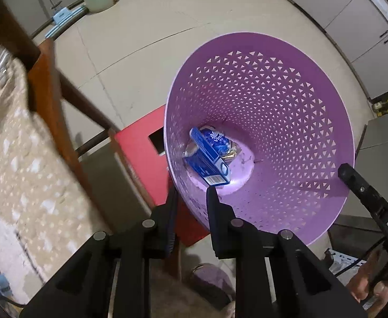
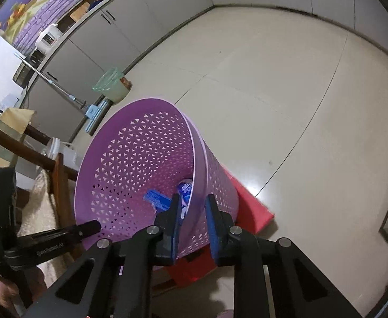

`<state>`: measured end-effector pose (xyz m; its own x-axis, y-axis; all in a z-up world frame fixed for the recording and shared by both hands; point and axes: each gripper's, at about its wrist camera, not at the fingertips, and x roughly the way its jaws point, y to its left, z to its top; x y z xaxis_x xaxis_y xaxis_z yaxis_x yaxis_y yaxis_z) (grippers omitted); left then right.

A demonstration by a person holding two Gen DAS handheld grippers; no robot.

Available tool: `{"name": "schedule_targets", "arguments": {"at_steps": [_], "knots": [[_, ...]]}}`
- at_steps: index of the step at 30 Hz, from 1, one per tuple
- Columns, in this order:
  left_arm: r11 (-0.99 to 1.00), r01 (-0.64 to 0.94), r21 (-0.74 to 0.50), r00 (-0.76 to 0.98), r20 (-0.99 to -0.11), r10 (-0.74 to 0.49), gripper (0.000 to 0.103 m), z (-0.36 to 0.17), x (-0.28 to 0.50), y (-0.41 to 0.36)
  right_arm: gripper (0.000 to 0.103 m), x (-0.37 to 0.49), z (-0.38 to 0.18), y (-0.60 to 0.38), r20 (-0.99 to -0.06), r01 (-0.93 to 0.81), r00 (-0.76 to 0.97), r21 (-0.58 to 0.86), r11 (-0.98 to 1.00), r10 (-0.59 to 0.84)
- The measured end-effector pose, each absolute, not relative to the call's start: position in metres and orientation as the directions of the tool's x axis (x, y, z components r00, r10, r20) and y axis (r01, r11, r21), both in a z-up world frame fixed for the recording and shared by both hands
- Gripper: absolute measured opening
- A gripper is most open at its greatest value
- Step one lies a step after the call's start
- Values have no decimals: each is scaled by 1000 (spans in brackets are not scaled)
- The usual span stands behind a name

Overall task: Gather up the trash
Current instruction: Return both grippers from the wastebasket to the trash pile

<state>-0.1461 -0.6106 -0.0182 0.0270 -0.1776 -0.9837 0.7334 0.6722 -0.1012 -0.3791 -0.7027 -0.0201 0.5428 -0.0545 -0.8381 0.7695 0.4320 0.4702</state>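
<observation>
A purple perforated basket stands on a red stool. Inside it lie a blue carton and a crumpled foil wrapper. My left gripper straddles the basket's near rim, one finger outside and one inside, and looks shut on the wall. My right gripper likewise straddles the basket's rim, jaws around the wall. The carton also shows in the right wrist view. Each gripper appears in the other's view, the left gripper's body at the left and the right gripper's body at the right.
A wooden chair with a beige cushion stands left of the stool. A mop and a clear green bowl on a pale tub sit by grey cabinets. Beige tile floor spreads beyond.
</observation>
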Motion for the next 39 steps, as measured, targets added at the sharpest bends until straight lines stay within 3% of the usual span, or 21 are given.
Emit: {"name": "schedule_targets", "arguments": {"at_steps": [4,9,13,14,19,28,33,39], "knots": [[688,722,-78,52,-985,-166,20,-11,-148,-597,19,-384,-24,-691,-826,754,563,517,406,6],[686,720,-103,52,-978,-201,22,-2,-151,-591,19,-380,-20,-679,-837,760,546,485,433,-22],[649,736,-192,41,-945,-326,53,33,-161,-580,20,-374,-13,-676,-837,752,546,470,462,-37],[640,741,-205,51,-932,-358,55,44,-164,-576,21,-372,-10,-674,-840,755,540,457,471,-50],[605,765,-220,80,-900,-428,56,88,-187,-552,34,-368,15,-660,-842,757,525,396,520,-123],[631,763,-140,195,-881,-432,61,125,-223,-444,43,-369,74,-614,-809,730,552,353,585,-200],[697,713,-83,288,-871,-399,65,131,-213,-359,47,-340,100,-562,-788,647,599,370,667,-144],[858,511,-61,383,-877,-291,65,115,-192,-231,50,-287,104,-487,-784,513,621,390,764,-16]]}}
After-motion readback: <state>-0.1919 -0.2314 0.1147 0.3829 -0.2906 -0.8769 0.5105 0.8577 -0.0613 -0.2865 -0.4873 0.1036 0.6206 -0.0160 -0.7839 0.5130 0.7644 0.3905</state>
